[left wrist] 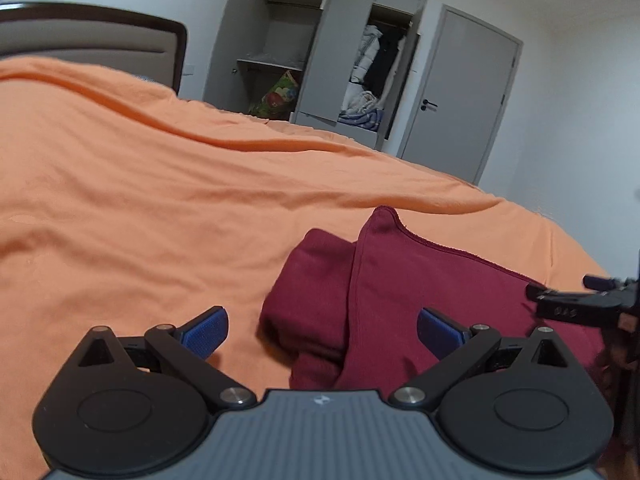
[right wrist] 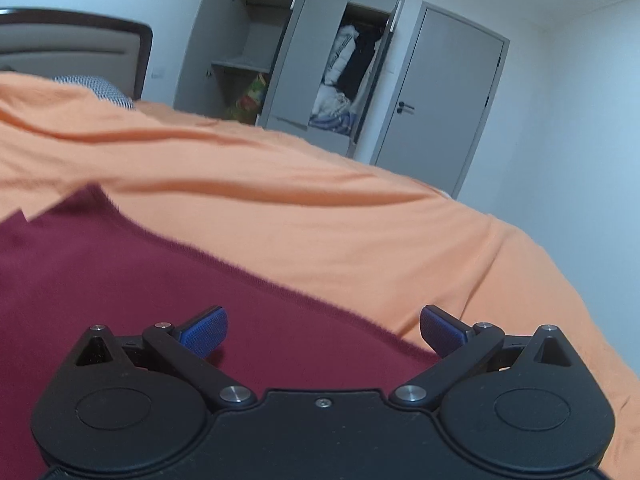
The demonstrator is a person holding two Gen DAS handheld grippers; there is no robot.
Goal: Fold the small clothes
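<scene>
A dark red garment (left wrist: 384, 292) lies on the orange bedspread (left wrist: 160, 208), with one part folded over itself along its left side. My left gripper (left wrist: 322, 330) is open just above that folded left edge, nothing between its blue pads (left wrist: 206, 330). The right gripper's black tip (left wrist: 576, 304) shows at the right edge of the left wrist view, over the garment. In the right wrist view the same garment (right wrist: 120, 272) spreads flat from the left, its far edge running diagonally. My right gripper (right wrist: 322, 330) is open over that edge, holding nothing.
A grey wardrobe (left wrist: 320, 52) stands beyond the bed with doors open, clothes and a colourful bag inside. A closed grey door (left wrist: 460, 100) is to its right. The headboard (left wrist: 92, 44) and a patterned pillow (right wrist: 100, 86) are at the far left. Orange bedspread (right wrist: 320, 208) stretches ahead.
</scene>
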